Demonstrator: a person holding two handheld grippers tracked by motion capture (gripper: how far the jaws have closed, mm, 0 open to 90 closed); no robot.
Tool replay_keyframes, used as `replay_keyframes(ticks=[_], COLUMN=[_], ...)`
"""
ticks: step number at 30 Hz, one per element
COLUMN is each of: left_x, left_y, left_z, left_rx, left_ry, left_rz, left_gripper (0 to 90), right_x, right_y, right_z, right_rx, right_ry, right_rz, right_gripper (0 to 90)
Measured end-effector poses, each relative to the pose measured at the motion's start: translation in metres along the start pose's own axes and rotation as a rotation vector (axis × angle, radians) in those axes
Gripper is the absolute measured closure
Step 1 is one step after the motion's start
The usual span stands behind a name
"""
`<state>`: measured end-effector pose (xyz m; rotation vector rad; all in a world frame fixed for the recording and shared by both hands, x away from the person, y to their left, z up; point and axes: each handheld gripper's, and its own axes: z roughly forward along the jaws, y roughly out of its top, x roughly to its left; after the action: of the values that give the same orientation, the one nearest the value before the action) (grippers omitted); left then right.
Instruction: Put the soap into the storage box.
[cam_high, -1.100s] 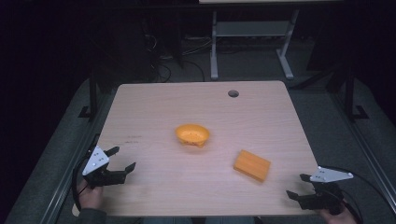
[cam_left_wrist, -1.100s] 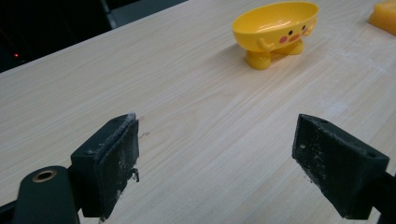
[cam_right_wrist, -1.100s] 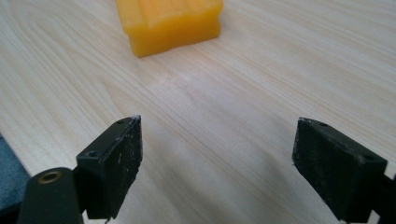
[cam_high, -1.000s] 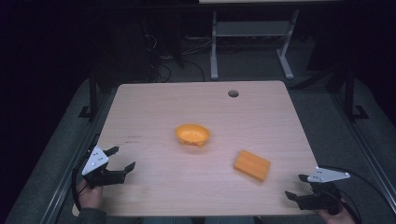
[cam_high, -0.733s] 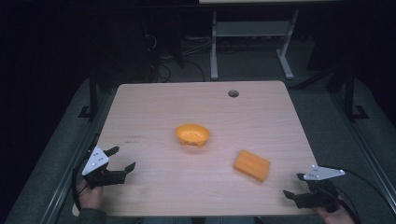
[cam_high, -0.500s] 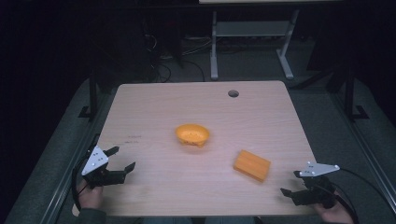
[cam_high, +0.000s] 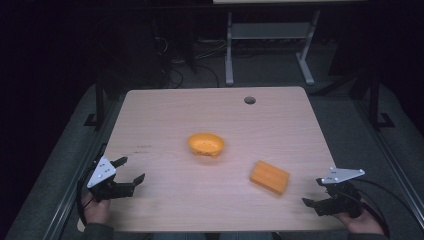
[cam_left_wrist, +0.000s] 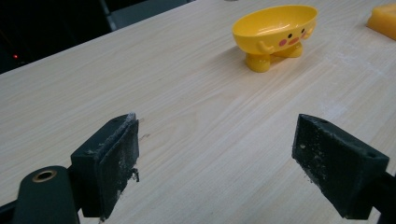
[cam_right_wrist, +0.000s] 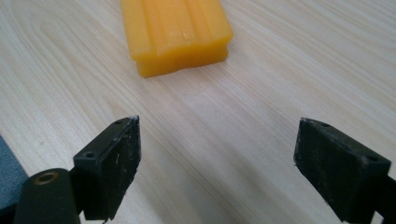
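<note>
At the counter's (cam_high: 165, 120) near left corner the left claw (cam_high: 131, 169) gapes wide, holding nothing. A yellow duck-faced bowl (cam_high: 205, 144) stands mid-counter. The orange block (cam_high: 270, 177) lies just ahead of the right claw (cam_high: 313, 191), equally wide and empty, at the near right corner. The room is dark.

A light wooden table (cam_high: 165, 120) with a round cable hole (cam_high: 249, 100) near its far edge stands on grey carpet (cam_high: 350, 130). Beyond it the room is dark; a white metal frame (cam_high: 270, 35) and tangled black cables (cam_high: 175, 75) lie far back.
</note>
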<state>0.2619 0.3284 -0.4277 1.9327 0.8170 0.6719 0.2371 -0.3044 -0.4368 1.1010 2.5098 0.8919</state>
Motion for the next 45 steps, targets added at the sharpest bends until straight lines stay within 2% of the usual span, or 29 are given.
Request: replay_keyframes(ticks=[10, 12, 16, 20, 30, 45], left_x=[0.0, -0.001, 0.0, 0.0, 0.001, 0.0], left_y=[0.0, 0.0, 0.0, 0.0, 0.0, 0.0], left_z=[0.0, 0.0, 0.0, -0.001, -0.001, -0.001], left_rx=[0.0, -0.009, -0.005, -0.008, -0.006, -0.011], left_ry=[0.002, 0.0, 0.002, 0.002, 0.001, 0.0], left_rz=[-0.004, -0.015, 0.001, -0.011, -0.011, -0.018], left_gripper=[13.9, 13.9, 13.9, 13.9, 13.9, 13.9], right_x=[-0.003, -0.002, -0.002, -0.001, 0.001, 0.007], right_y=[0.019, 0.023, 0.029, 0.039, 0.057, 0.079], right_z=[-0.008, -0.009, -0.008, -0.005, 0.0, 0.015], right_rx=[0.004, 0.012, 0.015, 0.029, 0.046, 0.052], right_ry=[-0.003, -0.002, 0.002, 0.012, 0.022, 0.049], right_rz=[-0.033, -0.036, -0.054, -0.071, -0.11, -0.152], right_gripper=[14.2, 14.3, 14.2, 14.2, 14.2, 14.2])
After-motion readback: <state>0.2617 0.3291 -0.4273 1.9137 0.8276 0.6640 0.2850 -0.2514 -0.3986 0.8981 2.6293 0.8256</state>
